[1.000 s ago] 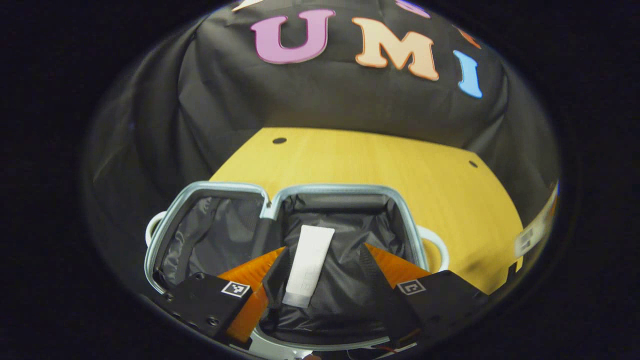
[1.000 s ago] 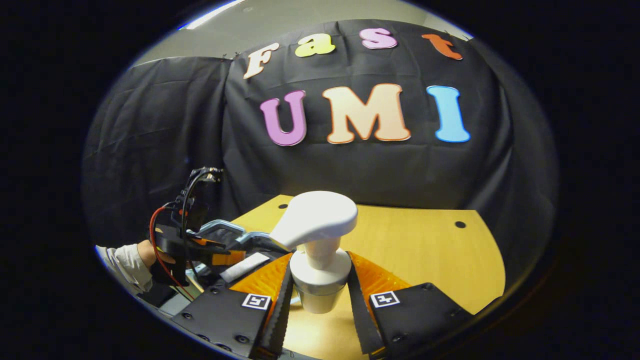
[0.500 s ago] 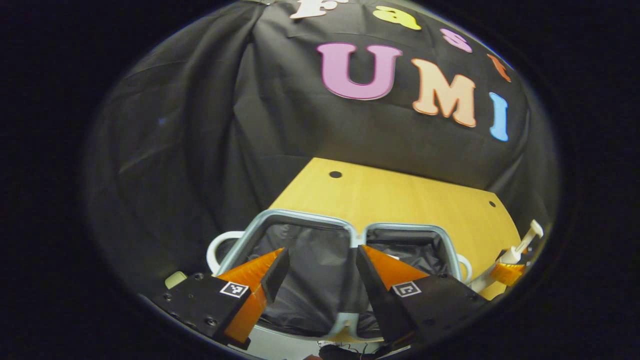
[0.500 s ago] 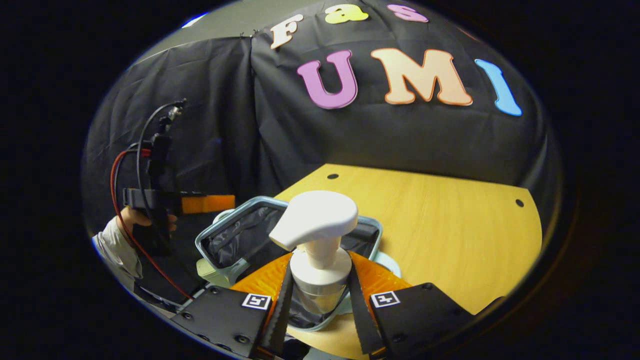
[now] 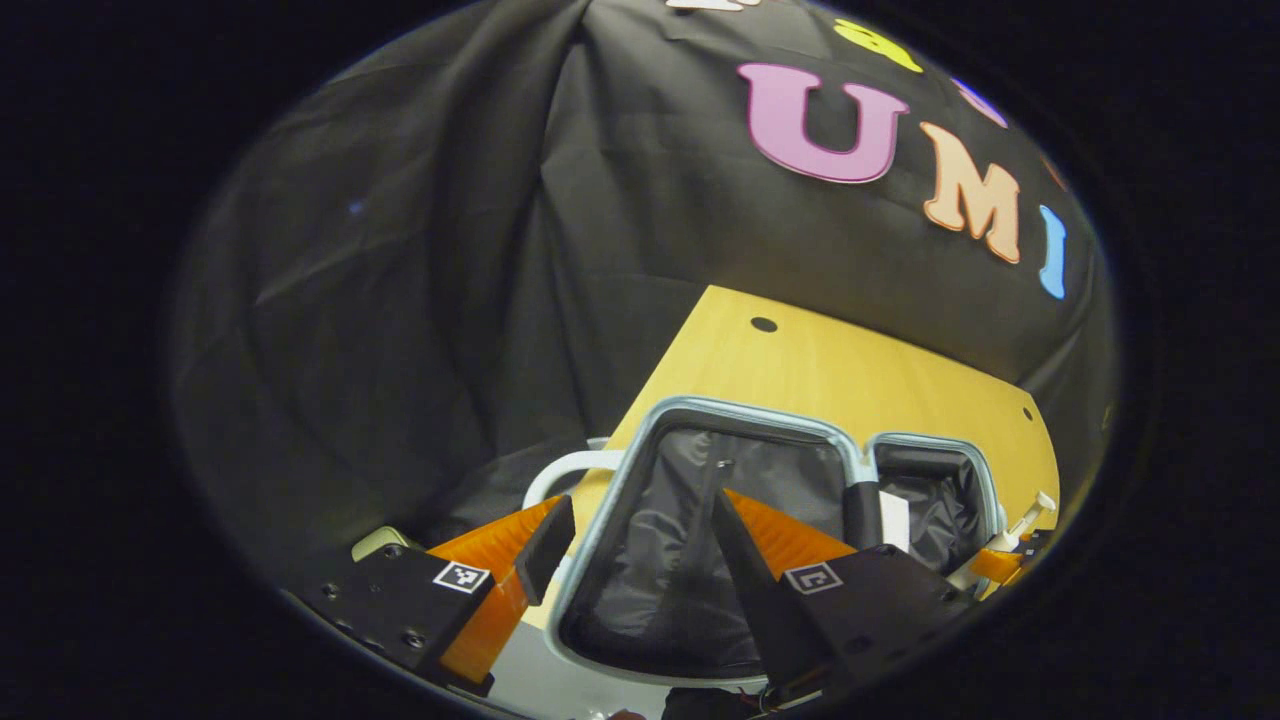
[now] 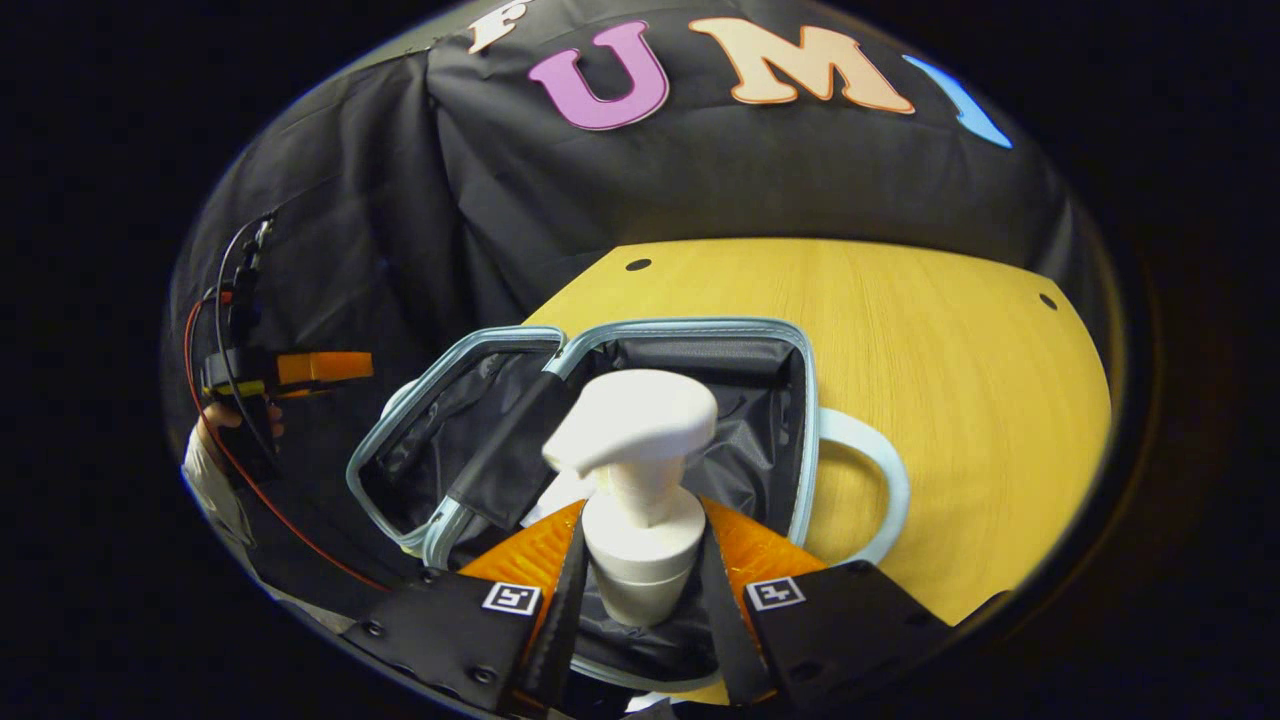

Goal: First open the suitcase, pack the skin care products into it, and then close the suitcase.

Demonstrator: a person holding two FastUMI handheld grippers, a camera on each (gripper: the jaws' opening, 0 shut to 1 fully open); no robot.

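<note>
The light-blue suitcase (image 6: 810,400) lies open on the wooden table (image 6: 950,330), both halves lined in black. My right gripper (image 6: 640,520) is shut on the white pump bottle (image 6: 635,425) and holds it upright above the suitcase's right half. Behind the bottle, part of a white tube (image 6: 562,492) lies in the lining. My left gripper (image 5: 640,515) is open and empty, hovering over the near left rim of the suitcase (image 5: 740,412). The tube (image 5: 893,518) shows in the far half. In the right gripper view the left gripper (image 6: 320,367) hangs left of the suitcase.
A white carry handle (image 6: 885,470) sticks out from the suitcase's right side, another handle (image 5: 560,470) from its left. A hand with a pale sleeve (image 6: 210,465) holds the left gripper, red and black cables trailing. Bare table (image 5: 850,370) stretches behind the suitcase.
My right gripper has carried the pump bottle from beside the suitcase to above its open right half. My left gripper, open throughout, has drawn back to the left, away from the tube.
</note>
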